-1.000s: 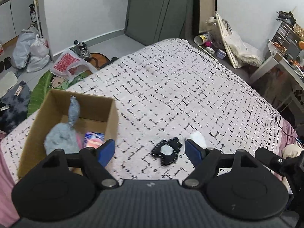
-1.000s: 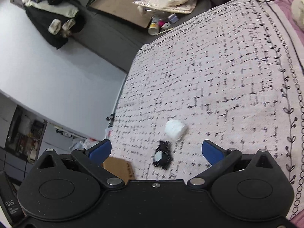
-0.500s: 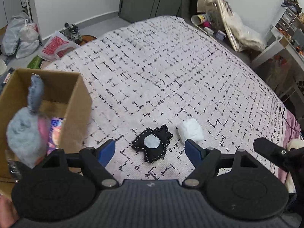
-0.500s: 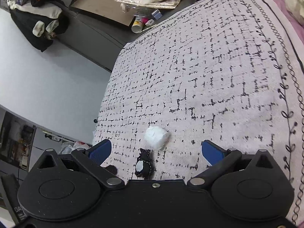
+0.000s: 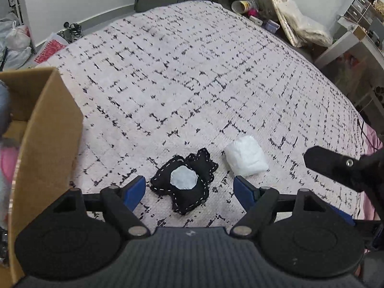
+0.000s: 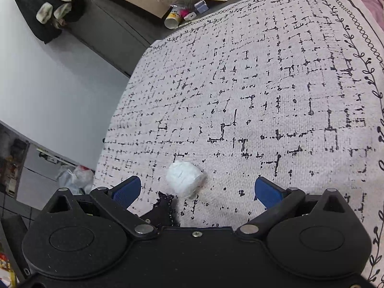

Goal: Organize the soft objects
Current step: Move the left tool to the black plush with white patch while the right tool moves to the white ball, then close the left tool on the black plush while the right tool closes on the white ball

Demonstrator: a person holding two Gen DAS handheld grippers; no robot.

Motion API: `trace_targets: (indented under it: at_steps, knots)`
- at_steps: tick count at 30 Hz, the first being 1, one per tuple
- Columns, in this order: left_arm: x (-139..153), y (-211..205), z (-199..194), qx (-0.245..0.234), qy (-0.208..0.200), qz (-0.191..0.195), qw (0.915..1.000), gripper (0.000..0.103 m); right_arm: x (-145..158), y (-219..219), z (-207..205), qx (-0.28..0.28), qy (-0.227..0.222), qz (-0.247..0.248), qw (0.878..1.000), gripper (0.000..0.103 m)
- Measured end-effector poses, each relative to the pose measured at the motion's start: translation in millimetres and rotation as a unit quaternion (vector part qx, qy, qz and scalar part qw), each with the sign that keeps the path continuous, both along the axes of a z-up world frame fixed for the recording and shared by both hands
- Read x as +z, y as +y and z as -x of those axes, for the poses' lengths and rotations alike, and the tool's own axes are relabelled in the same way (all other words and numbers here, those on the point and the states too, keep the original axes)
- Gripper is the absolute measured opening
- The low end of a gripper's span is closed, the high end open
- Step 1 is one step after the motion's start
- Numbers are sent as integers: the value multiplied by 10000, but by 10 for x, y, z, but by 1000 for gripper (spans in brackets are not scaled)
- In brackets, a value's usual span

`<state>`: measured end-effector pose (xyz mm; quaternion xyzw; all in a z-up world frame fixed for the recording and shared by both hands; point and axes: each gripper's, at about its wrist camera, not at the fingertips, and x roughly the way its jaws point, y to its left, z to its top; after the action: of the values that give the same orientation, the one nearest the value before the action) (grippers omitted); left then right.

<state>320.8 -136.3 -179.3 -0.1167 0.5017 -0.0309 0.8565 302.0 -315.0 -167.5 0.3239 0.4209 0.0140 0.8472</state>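
Observation:
A black stitched soft toy (image 5: 186, 183) with a white patch lies on the bed, right between the open blue fingers of my left gripper (image 5: 189, 192). A white soft bundle (image 5: 246, 156) lies just right of it. In the right wrist view the white bundle (image 6: 183, 180) sits between the open fingers of my right gripper (image 6: 196, 190), nearer the left finger, and the black toy (image 6: 163, 210) shows partly behind the gripper body. The right gripper also shows at the right edge of the left wrist view (image 5: 336, 165). Both grippers are empty.
A cardboard box (image 5: 45, 144) stands at the left on the bed, with a grey plush (image 5: 4, 105) and pink items inside. The patterned bedspread (image 5: 192, 72) stretches ahead. Clutter and bags lie on the floor beyond the bed; a white shelf (image 5: 355, 40) stands at right.
Both grippers have moved closer to the two objects on the bed. The left gripper has shifted right, away from the box, so the black toy now lies between its fingers.

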Motion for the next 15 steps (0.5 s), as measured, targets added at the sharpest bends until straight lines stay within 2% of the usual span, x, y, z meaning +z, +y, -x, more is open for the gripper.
trace_targets:
  at_steps: [4, 6, 8, 10, 12, 15]
  knots:
    - [-147, 11, -26, -45, -16, 4, 10000, 79, -40, 36, -45, -29, 36, 102, 9999, 102]
    - [-250, 37, -40, -11, 92, 20, 10000, 75, -59, 70, -61, -36, 2, 178, 9998, 102]
    - [-274, 65, -1, 55, -38, 78, 9999, 73, -71, 100, -64, -133, -83, 214, 9996, 102]
    - [-266, 64, 31, 158, -109, -31, 9998, 55, -80, 154, -78, -105, -178, 286, 9994, 102]
    - [-260, 81, 55, 310, -171, -104, 9993, 42, -92, 221, -94, -56, -236, 429, 9988, 102]
    - [-247, 127, 76, 405, -204, 126, 9989, 27, -99, 277, -106, -68, -337, 604, 9976, 102]
